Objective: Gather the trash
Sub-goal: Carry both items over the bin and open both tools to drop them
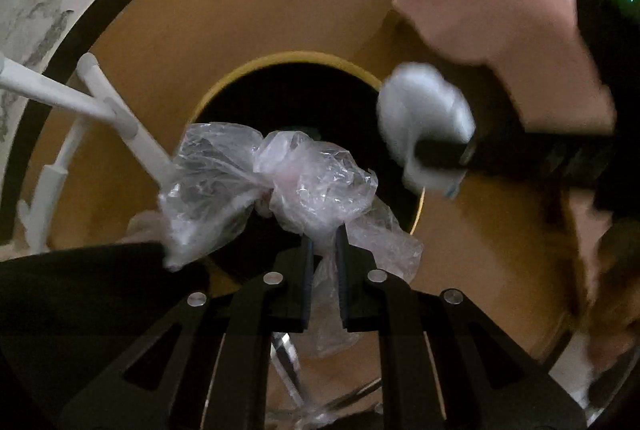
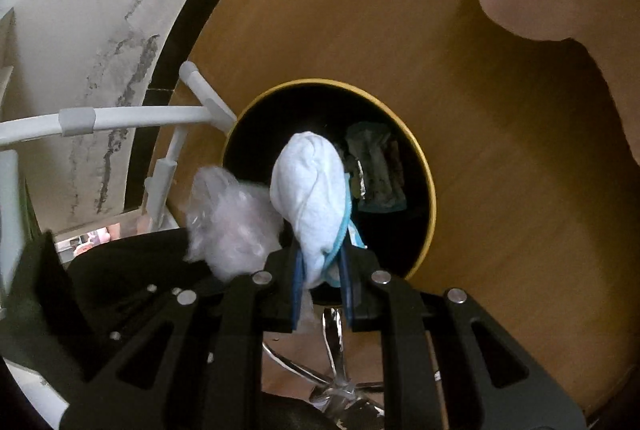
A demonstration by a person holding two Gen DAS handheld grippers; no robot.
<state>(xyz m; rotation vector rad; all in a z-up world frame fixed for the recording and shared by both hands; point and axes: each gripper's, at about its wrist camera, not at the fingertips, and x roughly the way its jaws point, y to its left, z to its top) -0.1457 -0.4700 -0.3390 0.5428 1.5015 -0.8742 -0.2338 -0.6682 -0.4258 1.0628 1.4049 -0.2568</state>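
A crumpled sheet of clear plastic film (image 1: 276, 177) is held in the left tongs (image 1: 324, 242), whose two dark fingers are drawn nearly together on a gathered fold at the sheet's lower edge. The film is judged to be very light, limp and slick; it is best gripped where several layers are bunched, as is done here, since a single layer could slide out. Most of the sheet billows loose above and beside the fingers, over the black round bin with a yellow rim (image 1: 240, 81).

A balled white cloth or tissue wad with a light blue edge (image 2: 310, 189) is clamped in the right tongs (image 2: 322, 266). The fingers are closed to a narrow gap on the wad's lower, tapered end, and a blue strip is pinched along the right finger. The wad is judged soft, compressible and light, so a firm squeeze on the twisted end should hold it without damage.

Both pieces of trash are suspended above the bin's opening, which stands on a tan wooden floor (image 2: 500, 149). Inside the bin a dark, crinkled wrapper (image 2: 376, 165) is seen lying already. A white tubular rack (image 2: 132, 117) stands just beside the bin's left edge, and a chrome chair base (image 2: 336, 362) shows below the right tongs.
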